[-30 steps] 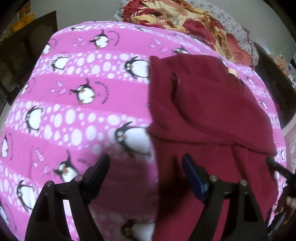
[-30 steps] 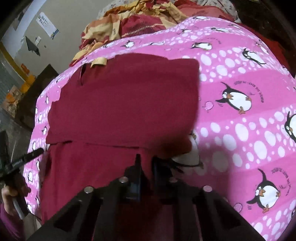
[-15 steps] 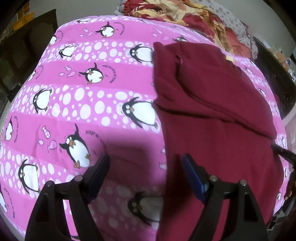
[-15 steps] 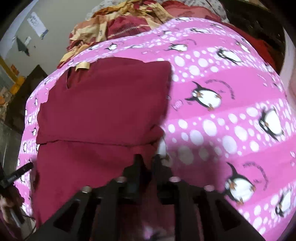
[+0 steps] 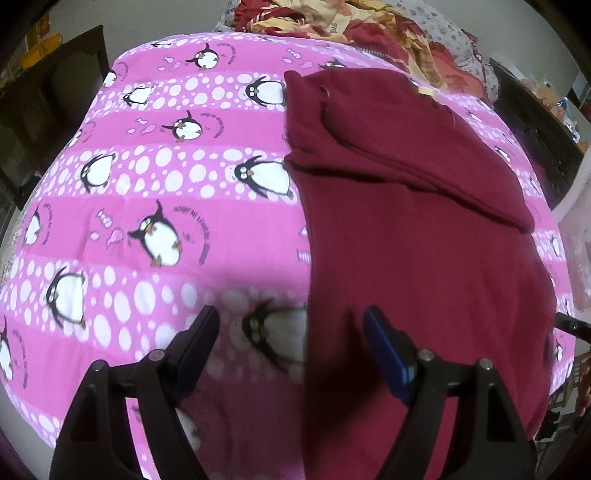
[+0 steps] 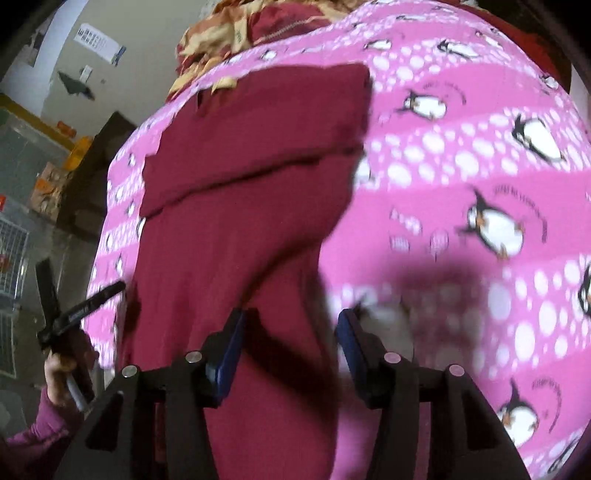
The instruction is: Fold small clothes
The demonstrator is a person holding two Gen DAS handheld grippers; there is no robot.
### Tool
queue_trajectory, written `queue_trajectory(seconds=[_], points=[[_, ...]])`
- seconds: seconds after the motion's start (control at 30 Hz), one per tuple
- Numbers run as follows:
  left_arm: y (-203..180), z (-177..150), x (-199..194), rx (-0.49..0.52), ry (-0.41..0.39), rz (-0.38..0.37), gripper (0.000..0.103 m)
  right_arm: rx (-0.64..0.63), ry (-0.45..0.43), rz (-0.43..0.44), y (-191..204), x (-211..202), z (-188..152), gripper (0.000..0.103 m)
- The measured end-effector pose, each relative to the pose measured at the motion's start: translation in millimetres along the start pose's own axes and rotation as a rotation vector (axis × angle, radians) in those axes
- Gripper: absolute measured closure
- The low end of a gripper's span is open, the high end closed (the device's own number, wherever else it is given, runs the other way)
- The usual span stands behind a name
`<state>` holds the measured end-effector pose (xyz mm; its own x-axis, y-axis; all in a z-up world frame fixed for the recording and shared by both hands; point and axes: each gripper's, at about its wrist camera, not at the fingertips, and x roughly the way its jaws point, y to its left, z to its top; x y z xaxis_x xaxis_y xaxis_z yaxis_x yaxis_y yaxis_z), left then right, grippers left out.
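Note:
A dark red garment (image 5: pixel 413 236) lies flat on the pink penguin-print bedsheet (image 5: pixel 166 177), its top part folded down over the body. My left gripper (image 5: pixel 291 325) is open and empty, hovering above the garment's lower left edge. In the right wrist view the garment (image 6: pixel 243 192) runs from the centre to the bottom. My right gripper (image 6: pixel 288 325) is open over the garment's lower right edge, with cloth between the jaws but not clamped. The left gripper (image 6: pixel 81 306) and the hand holding it show at the left edge of that view.
A heap of red and yellow patterned cloth (image 5: pixel 369 26) lies at the far end of the bed; it also shows in the right wrist view (image 6: pixel 251 26). Dark furniture (image 5: pixel 48 92) stands left of the bed. Boxes and a wire rack (image 6: pixel 22 221) stand on the floor.
My right gripper has opened and let go of the garment's lower edge. Both grippers have pulled back toward the near end of the bed, so more of the garment shows.

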<state>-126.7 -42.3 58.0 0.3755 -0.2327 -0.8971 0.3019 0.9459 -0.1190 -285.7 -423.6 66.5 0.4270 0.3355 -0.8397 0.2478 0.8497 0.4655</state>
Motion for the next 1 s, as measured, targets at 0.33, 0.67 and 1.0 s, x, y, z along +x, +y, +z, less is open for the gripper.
queue_trajectory(seconds=[0.33, 0.67, 1.0], points=[[-1, -32, -18, 0.009, 0.011, -0.013, 0.024, -0.026, -0.003, -0.034, 8, -13, -36, 0.04], [2, -59, -38, 0.022, 0.045, -0.081, 0.024, -0.069, 0.018, -0.062, 20, -14, -63, 0.032], [13, -99, -51, 0.021, 0.155, -0.158, 0.024, -0.017, 0.046, -0.012, 4, -19, -85, 0.029]])
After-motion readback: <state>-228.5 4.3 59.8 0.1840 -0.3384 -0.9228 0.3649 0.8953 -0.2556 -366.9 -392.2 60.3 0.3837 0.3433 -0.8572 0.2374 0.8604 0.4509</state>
